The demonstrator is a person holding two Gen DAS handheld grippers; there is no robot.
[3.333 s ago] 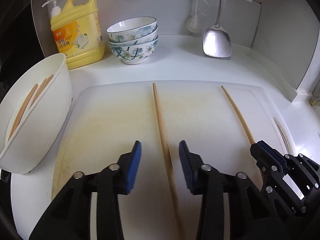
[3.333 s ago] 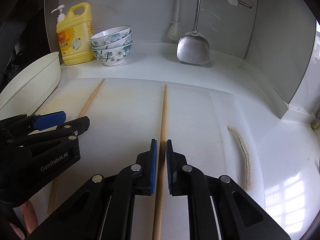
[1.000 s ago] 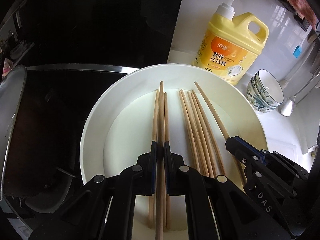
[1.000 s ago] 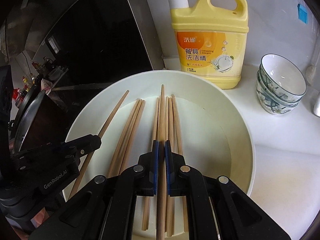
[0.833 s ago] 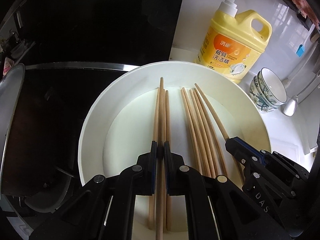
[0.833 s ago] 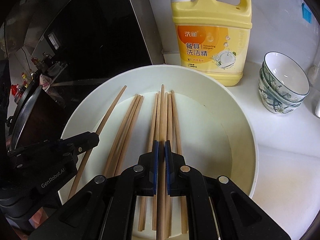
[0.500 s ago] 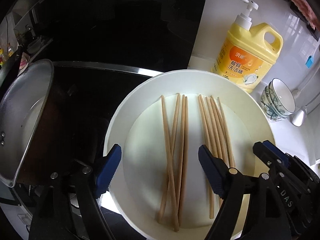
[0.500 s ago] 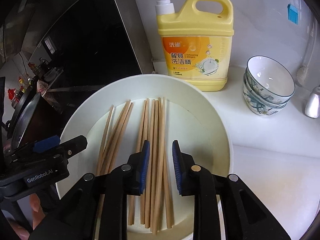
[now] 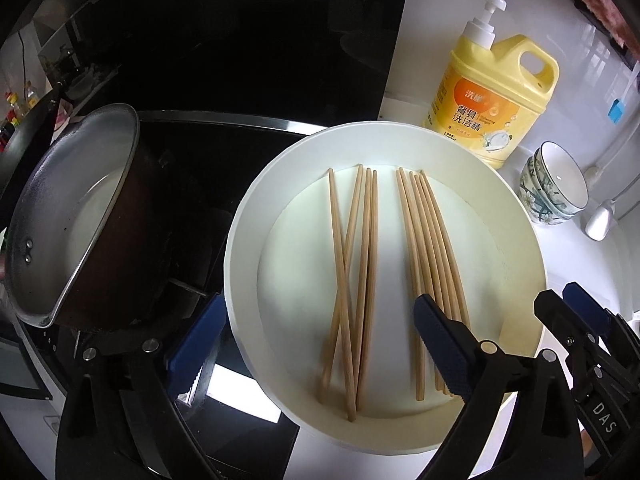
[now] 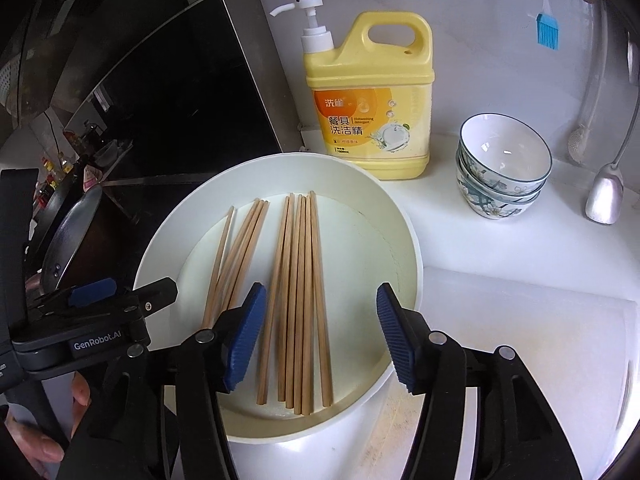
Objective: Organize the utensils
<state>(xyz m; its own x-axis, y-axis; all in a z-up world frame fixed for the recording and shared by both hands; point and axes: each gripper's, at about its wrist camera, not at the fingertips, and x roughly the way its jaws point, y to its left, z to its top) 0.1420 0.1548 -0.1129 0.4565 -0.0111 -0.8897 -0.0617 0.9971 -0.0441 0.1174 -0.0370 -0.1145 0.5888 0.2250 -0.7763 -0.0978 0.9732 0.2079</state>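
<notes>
Both drops are complete: the chopsticks point(image 10: 298, 300) lie in the white basin point(image 10: 404, 236). Your left gripper point(image 9: 316, 344) and right gripper point(image 10: 320, 336) have just been opening, jaws wide, nothing gripped. Lift both straight clear of the rim.

The white counter point(image 10: 500, 240) carries a white basin point(image 10: 404, 240), a yellow detergent jug point(image 10: 372, 100), stacked bowls point(image 10: 504, 168) and a cutting board point(image 10: 540, 340).
</notes>
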